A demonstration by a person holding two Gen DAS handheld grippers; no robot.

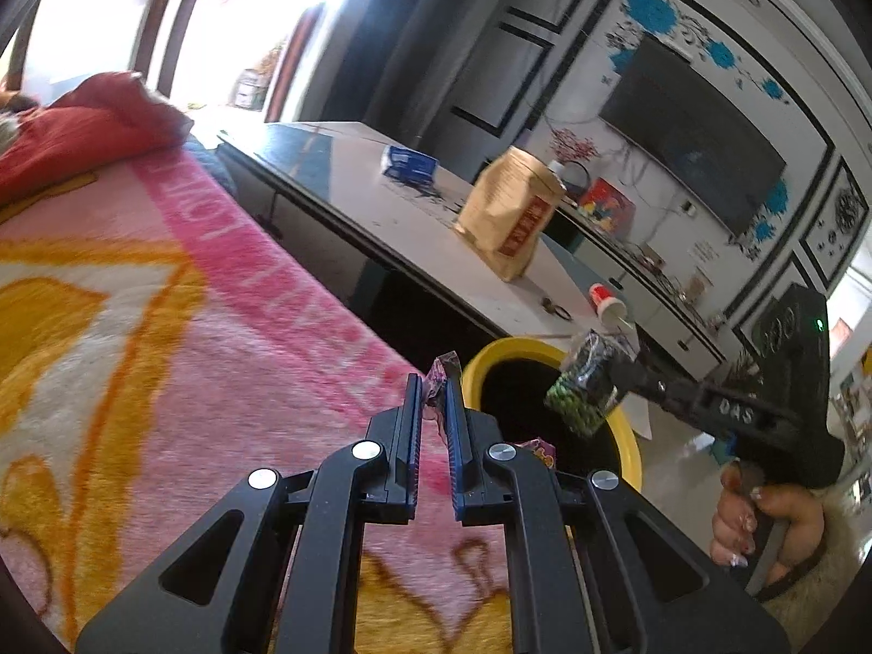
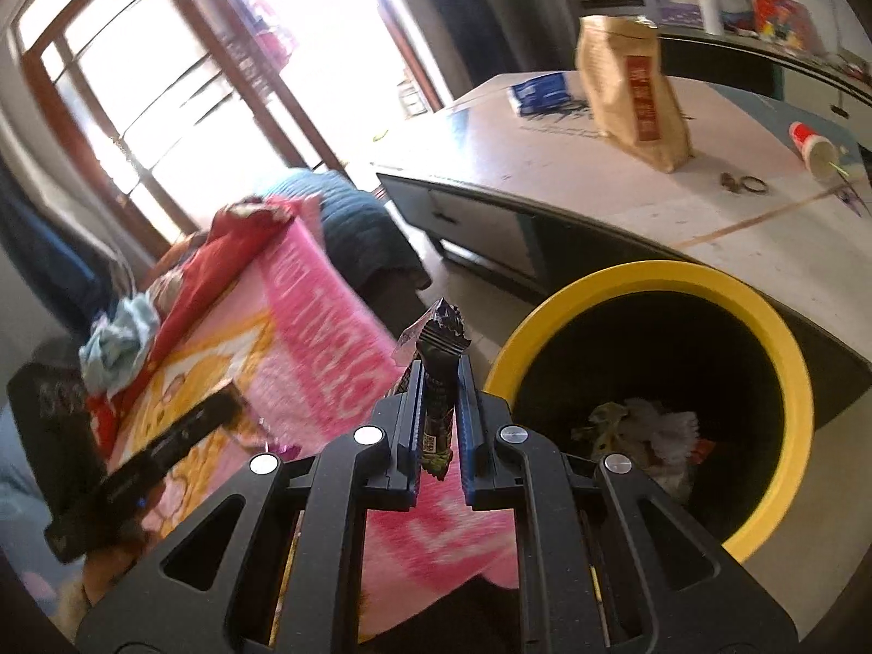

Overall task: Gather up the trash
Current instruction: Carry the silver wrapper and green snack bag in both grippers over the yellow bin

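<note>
In the left wrist view my left gripper [image 1: 434, 400] is shut on a small pink-purple wrapper [image 1: 440, 376], held above the pink blanket beside the yellow-rimmed bin [image 1: 493, 351]. The right gripper [image 1: 597, 381] hangs over the bin mouth, shut on a black and green snack wrapper [image 1: 583, 392]. In the right wrist view my right gripper [image 2: 440, 381] pinches that dark wrapper [image 2: 438, 359] upright, just left of the bin [image 2: 785, 359]. The bin holds crumpled trash [image 2: 648, 430]. The left gripper [image 2: 174, 436] shows at the left over the blanket.
A pink and yellow blanket [image 1: 163, 338] covers the sofa, with red cloth [image 1: 82, 131] on it. A white table [image 2: 627, 185] behind the bin holds a tan paper bag [image 2: 632, 87], a blue pack [image 2: 539, 90], a tipped red-white cup [image 2: 815, 147] and small rings [image 2: 744, 182].
</note>
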